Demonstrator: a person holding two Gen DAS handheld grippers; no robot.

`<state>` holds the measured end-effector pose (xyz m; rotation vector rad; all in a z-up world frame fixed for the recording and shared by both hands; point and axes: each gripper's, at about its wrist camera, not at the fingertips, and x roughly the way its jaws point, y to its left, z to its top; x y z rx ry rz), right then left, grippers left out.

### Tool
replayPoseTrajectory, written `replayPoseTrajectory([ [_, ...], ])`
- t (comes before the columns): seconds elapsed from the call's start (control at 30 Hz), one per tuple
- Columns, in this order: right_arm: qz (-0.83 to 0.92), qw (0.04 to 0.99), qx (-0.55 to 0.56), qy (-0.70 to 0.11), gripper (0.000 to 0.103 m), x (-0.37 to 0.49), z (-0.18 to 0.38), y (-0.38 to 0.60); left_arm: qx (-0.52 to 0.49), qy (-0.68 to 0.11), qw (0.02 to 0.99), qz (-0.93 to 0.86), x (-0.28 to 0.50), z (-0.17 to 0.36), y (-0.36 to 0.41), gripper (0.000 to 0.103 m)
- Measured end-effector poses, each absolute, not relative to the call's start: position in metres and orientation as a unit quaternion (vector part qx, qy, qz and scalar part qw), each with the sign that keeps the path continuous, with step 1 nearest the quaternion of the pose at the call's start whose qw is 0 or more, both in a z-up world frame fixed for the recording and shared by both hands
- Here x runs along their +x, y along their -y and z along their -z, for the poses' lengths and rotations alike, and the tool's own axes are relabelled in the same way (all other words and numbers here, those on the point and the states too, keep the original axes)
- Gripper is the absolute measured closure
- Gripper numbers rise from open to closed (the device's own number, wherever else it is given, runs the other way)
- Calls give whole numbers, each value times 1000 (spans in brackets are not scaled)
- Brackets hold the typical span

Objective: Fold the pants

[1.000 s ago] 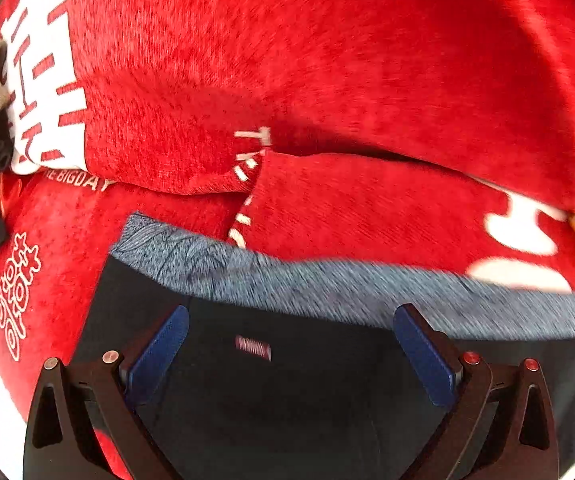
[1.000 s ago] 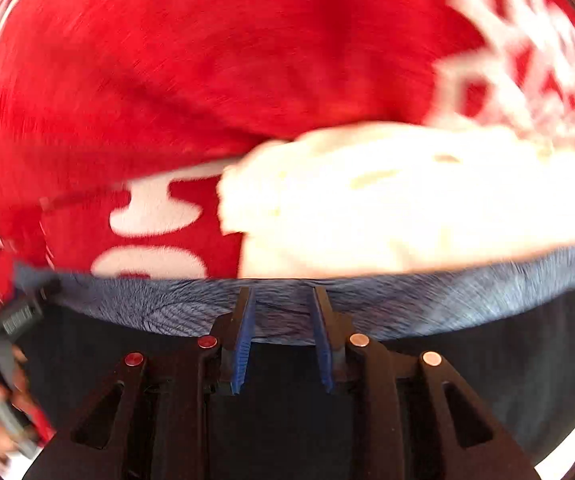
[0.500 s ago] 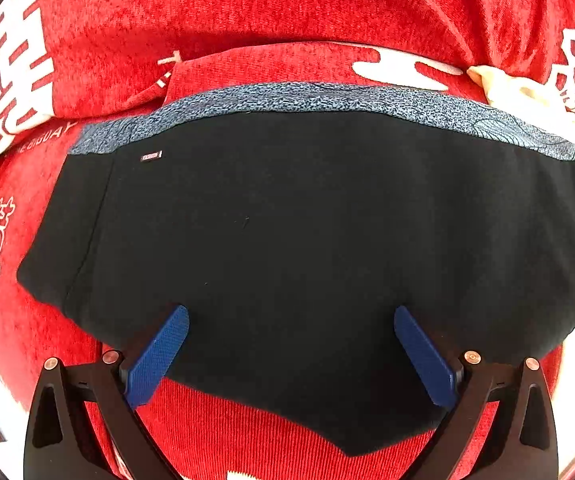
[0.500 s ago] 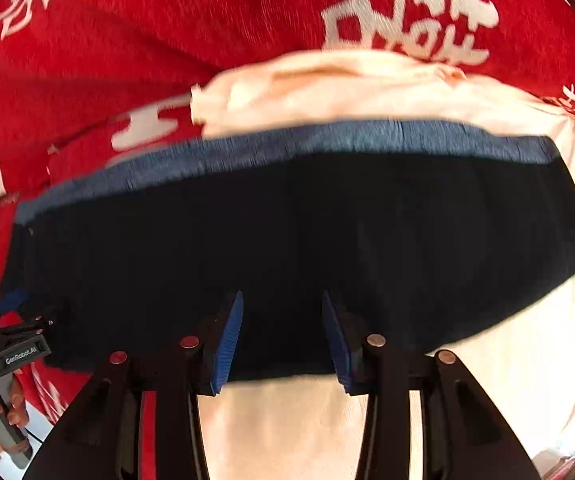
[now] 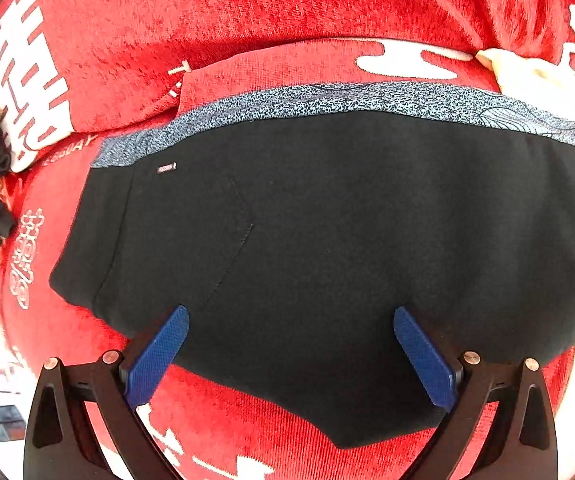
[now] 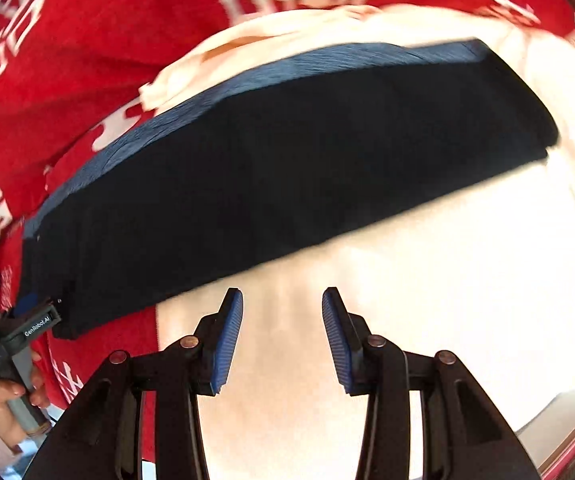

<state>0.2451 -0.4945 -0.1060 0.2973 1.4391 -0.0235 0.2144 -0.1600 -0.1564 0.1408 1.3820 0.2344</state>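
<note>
Black pants with a speckled grey waistband lie folded on the red bedspread; left gripper and right gripper both spread, holding nothing

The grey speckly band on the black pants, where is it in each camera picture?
Left wrist: the grey waistband runs across the upper middle, along the pants' far edge.
Right wrist: it slants from lower left to upper right, blurred.
Shared landmark: the cream cloth.

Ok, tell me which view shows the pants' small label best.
Left wrist view: the small label shows just under the grey waistband of the black pants. Right wrist view shows the pants blurred, no label discernible.
</note>
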Motion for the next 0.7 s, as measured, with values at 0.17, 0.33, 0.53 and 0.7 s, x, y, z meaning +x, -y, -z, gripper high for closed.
replayPoseTrajectory([
  [0.17,35,737,156,-656,58,238,103,529,55,-627,772,-94,224,138,175,0],
  [0.33,51,737,180,-649,58,231,102,560,64,-615,784,-55,243,127,227,0],
  [0.53,79,743,212,-630,58,233,99,600,46,-616,787,-3,274,132,305,0],
  [0.7,88,760,218,-606,58,259,92,634,38,-605,795,12,297,138,362,0],
])
